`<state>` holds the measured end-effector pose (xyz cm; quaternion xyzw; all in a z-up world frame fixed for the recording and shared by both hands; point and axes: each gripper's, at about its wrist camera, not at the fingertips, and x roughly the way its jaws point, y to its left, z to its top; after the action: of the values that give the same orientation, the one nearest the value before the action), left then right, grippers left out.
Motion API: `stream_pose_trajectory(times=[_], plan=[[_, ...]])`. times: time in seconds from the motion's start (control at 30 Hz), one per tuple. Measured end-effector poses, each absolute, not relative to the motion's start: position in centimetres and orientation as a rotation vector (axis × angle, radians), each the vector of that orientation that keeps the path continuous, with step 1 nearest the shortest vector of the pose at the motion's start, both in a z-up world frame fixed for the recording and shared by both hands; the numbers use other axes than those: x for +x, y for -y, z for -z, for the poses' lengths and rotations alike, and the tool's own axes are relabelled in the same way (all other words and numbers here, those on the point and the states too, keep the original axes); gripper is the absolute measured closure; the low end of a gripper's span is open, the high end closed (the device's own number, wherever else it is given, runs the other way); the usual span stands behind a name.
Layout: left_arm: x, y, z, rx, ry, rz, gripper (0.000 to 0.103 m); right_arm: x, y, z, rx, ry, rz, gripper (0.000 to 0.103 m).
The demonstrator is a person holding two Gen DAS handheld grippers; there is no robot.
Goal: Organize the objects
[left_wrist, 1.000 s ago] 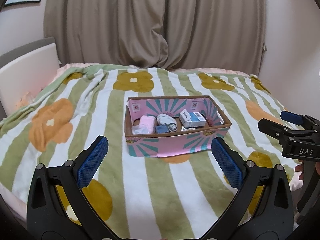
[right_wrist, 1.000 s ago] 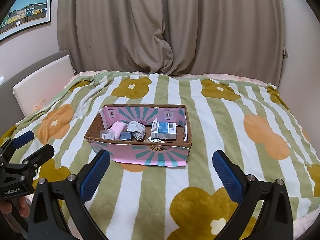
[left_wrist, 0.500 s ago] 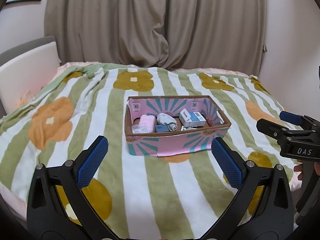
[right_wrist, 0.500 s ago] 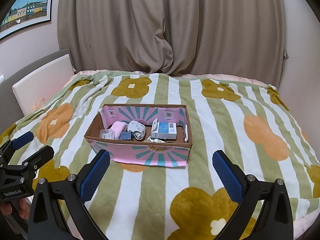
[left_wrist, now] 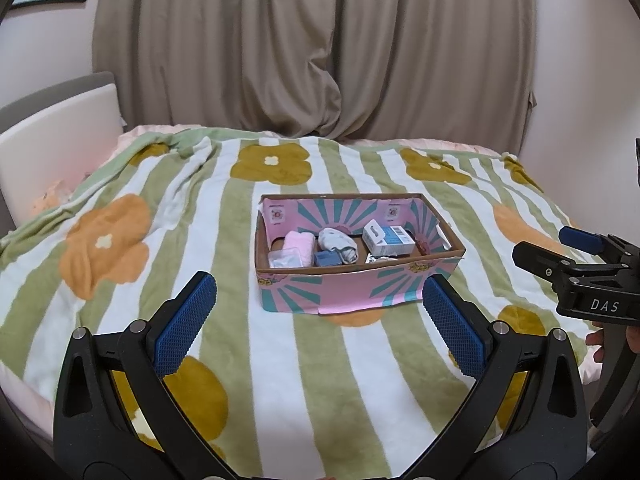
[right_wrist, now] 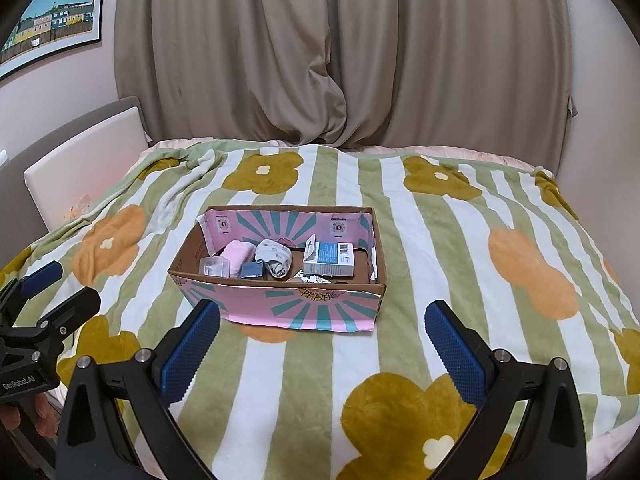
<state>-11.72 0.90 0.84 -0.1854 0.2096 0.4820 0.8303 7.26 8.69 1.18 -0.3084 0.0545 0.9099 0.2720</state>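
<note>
Items sit inside box (right_wrist: 280, 268), centre frame; bed (right_wrist: 440, 264) elsewhere bare. Both hand-held grippers (left_wrist: 318, 312) (right_wrist: 322, 340) wide, empty; we cannot tell the stage.

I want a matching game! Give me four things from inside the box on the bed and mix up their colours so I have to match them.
Things:
1. rolled towel
2. balled-up sock
3. carton with the barcode
4. small square item at the front

Colours:
A. white and light blue
B. dark blue
C. pink
D. grey and white

Pairs: 1-C, 2-D, 3-A, 4-B

They all sit in the pink and teal box.
</note>
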Motion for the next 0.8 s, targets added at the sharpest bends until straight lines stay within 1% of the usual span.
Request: stream_pose_trajectory(times=[0.8], plan=[[-12.01,-0.96,-0.75,-0.403,-0.450,-1.040,0.000,7.06,-8.36,-0.65,-0.836,-0.149,-2.446,0.001]])
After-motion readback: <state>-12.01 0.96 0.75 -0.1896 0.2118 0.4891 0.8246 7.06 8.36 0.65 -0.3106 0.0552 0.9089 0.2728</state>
